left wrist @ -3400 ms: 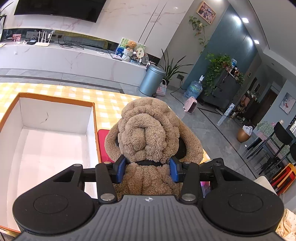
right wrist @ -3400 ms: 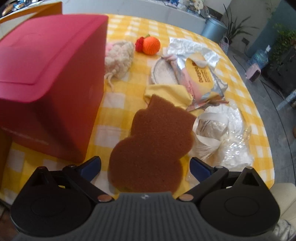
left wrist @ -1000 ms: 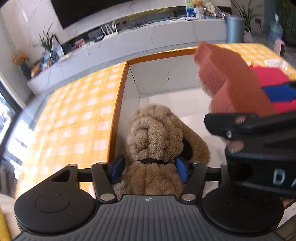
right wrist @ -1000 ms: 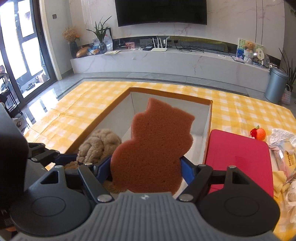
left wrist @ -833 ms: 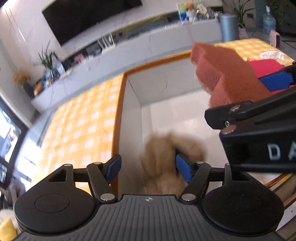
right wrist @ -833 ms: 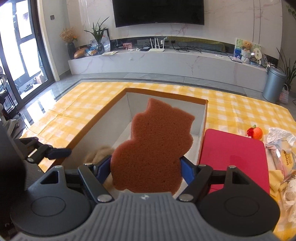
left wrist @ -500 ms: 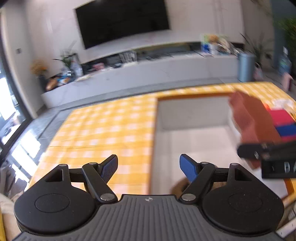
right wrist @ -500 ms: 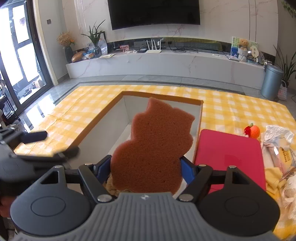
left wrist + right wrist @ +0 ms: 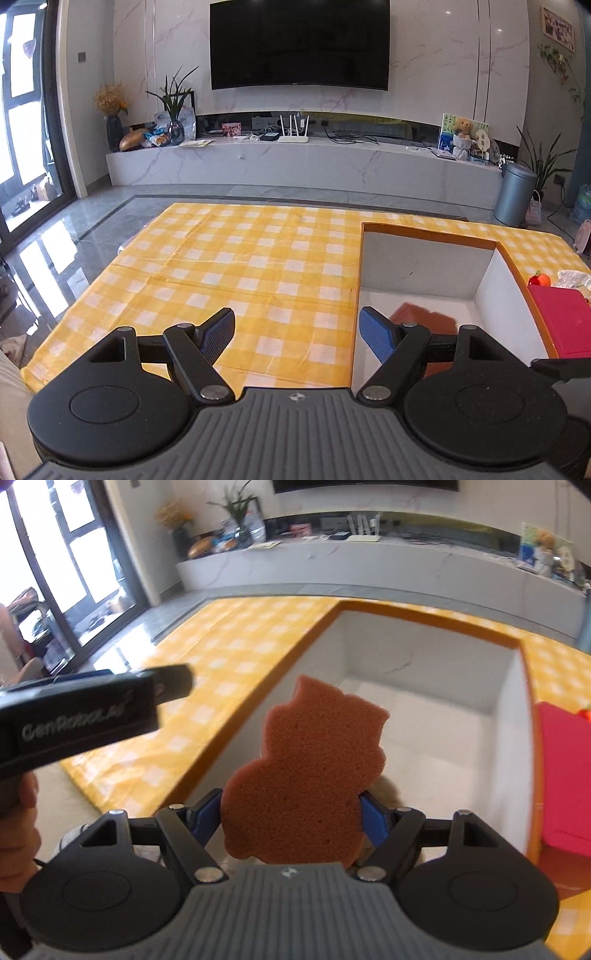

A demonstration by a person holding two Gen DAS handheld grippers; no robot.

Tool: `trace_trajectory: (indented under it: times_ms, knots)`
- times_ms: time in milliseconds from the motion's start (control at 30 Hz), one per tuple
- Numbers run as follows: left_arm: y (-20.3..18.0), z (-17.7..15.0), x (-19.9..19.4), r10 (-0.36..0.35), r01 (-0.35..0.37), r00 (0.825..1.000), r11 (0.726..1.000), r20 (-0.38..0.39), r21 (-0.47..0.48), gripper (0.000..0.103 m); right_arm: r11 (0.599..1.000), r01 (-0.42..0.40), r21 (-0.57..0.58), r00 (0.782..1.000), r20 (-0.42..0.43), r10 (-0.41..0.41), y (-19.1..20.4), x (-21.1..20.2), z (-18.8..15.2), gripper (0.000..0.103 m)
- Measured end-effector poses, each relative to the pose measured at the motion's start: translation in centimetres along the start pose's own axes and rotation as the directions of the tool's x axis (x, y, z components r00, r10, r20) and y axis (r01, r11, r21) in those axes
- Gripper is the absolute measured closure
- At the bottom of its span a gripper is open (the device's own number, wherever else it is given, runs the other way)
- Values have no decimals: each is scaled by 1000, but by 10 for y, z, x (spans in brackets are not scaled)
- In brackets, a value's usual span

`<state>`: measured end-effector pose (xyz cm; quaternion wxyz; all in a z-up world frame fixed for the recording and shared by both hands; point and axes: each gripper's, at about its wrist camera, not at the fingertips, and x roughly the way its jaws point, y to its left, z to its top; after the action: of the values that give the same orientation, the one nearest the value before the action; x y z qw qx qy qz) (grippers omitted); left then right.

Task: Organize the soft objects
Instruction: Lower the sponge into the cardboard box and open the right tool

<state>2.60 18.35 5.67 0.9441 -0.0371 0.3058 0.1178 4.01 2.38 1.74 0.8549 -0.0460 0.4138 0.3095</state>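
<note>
My left gripper (image 9: 297,317) stands open with nothing between its fingers, over the yellow checked tablecloth (image 9: 236,273) just left of the box (image 9: 428,233). My right gripper (image 9: 291,808) is shut on a brown cat-shaped sponge (image 9: 306,771), held upright above the white inside of the box (image 9: 424,618). A tan plush toy (image 9: 388,788) peeks out behind the sponge, low in the box's near end. The sponge (image 9: 424,317) shows blurred inside the box in the left wrist view. The left gripper (image 9: 173,683) reaches in from the left in the right wrist view.
A red lid (image 9: 561,321) lies right of the box, with an orange knitted fruit (image 9: 539,278) and crinkled wrapping behind it. A person's hand (image 9: 22,794) holds the left gripper. The tablecloth's left edge hangs over the floor.
The left gripper let go of the plush toy in the box, opened wide, and drew back left and up over the tablecloth. The right gripper carried the sponge lower over the box.
</note>
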Motion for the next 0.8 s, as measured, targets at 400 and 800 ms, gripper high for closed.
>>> trace_trajectory:
  times_ms: [400, 800]
  knots:
    - [2, -4, -4, -37, 37, 999, 999, 3, -17, 13, 992, -46, 118, 989, -134, 61, -25, 29, 2, 27]
    - [5, -5, -4, -32, 32, 999, 999, -2, -41, 13, 971, -120, 208, 987, -78, 139, -32, 18, 5, 26]
